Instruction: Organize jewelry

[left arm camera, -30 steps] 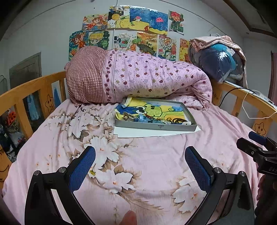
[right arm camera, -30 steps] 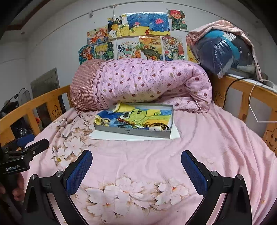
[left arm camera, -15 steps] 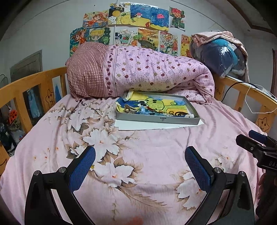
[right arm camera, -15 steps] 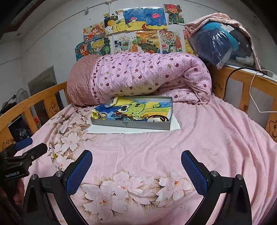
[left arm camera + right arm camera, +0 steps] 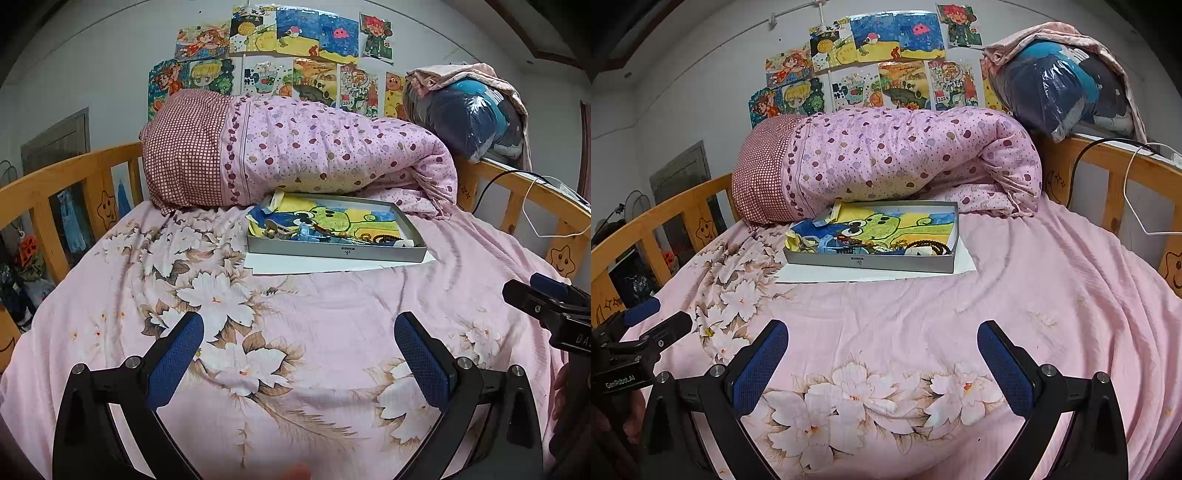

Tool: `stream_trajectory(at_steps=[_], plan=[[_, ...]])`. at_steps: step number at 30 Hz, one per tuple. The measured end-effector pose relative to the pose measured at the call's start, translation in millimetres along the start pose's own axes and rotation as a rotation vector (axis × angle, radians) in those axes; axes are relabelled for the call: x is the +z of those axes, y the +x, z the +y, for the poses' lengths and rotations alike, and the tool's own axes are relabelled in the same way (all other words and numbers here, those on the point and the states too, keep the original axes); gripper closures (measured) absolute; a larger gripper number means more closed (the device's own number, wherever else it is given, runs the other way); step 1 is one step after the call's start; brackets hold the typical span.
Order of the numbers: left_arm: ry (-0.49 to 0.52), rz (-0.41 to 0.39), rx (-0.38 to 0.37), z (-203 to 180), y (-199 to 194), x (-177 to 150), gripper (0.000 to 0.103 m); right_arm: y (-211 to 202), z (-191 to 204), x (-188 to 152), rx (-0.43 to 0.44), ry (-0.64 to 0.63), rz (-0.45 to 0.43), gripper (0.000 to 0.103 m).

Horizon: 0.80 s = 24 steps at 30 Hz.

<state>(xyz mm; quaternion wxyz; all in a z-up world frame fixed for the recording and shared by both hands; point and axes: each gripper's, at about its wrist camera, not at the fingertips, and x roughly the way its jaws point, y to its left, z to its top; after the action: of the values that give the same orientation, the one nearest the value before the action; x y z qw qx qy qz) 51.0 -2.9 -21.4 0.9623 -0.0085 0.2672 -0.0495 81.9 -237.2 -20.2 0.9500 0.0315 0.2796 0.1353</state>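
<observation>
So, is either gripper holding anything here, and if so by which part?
Nothing is held. The left gripper and the right gripper are both open above the bedsheet, short of the tray of jewelry.

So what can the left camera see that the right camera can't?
Only the left wrist view shows the right gripper at its right edge. Only the right wrist view shows the left gripper at its left edge, plus a fan by the wall. Both show the grey box of jewelry on the pink bedsheet, the rolled quilt and the drawings.
</observation>
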Motion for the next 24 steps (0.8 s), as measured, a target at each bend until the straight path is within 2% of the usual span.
stream_trajectory(at_steps=[24], plan=[[0.004,-0.003,-0.004,-0.9,0.5,-2.5,0.002,0.8,3.7,-1.6,-0.003,0.002,0.003,0.0]])
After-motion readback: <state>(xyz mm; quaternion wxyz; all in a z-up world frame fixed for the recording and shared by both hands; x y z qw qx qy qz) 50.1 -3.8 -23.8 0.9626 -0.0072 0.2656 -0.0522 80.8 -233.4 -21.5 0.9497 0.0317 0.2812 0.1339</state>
